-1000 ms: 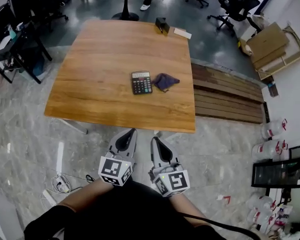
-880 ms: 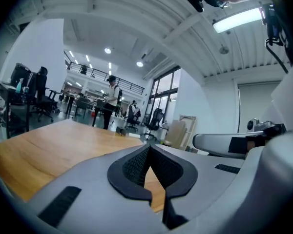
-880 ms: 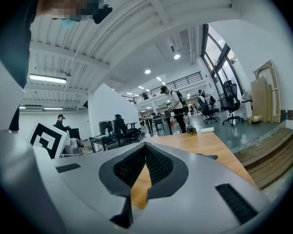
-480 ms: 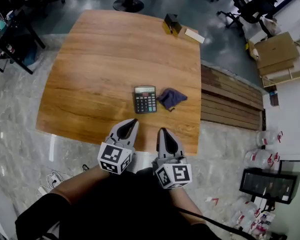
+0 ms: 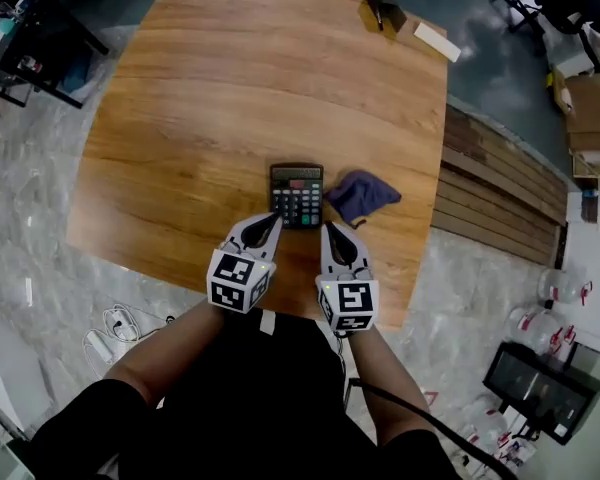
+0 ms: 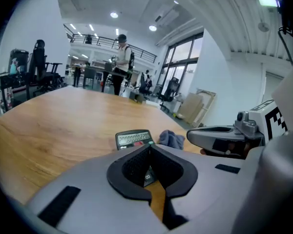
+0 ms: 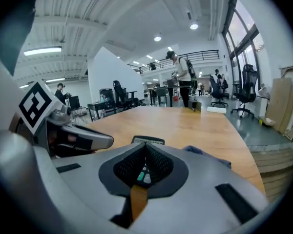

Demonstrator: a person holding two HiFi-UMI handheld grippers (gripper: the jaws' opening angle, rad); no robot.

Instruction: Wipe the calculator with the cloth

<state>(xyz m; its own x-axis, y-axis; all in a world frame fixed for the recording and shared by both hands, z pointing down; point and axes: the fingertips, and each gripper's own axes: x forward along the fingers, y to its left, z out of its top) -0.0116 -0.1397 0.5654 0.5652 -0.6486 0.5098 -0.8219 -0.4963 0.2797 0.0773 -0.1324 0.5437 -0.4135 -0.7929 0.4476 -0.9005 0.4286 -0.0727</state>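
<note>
The left claw (image 5: 268,221) has its jaws pressed together with nothing between them. The right claw (image 5: 332,231), close at its right, is likewise closed and empty. Both hover over the near edge of the light-brown wooden surface (image 5: 230,98). The black rectangular plastic calculator (image 5: 296,194) lies flat just ahead of the two tips, roughly between them. The crumpled dark blue cloth (image 5: 362,195) lies ahead and slightly right of the right claw, right beside the calculator; whether they touch is unclear.
</note>
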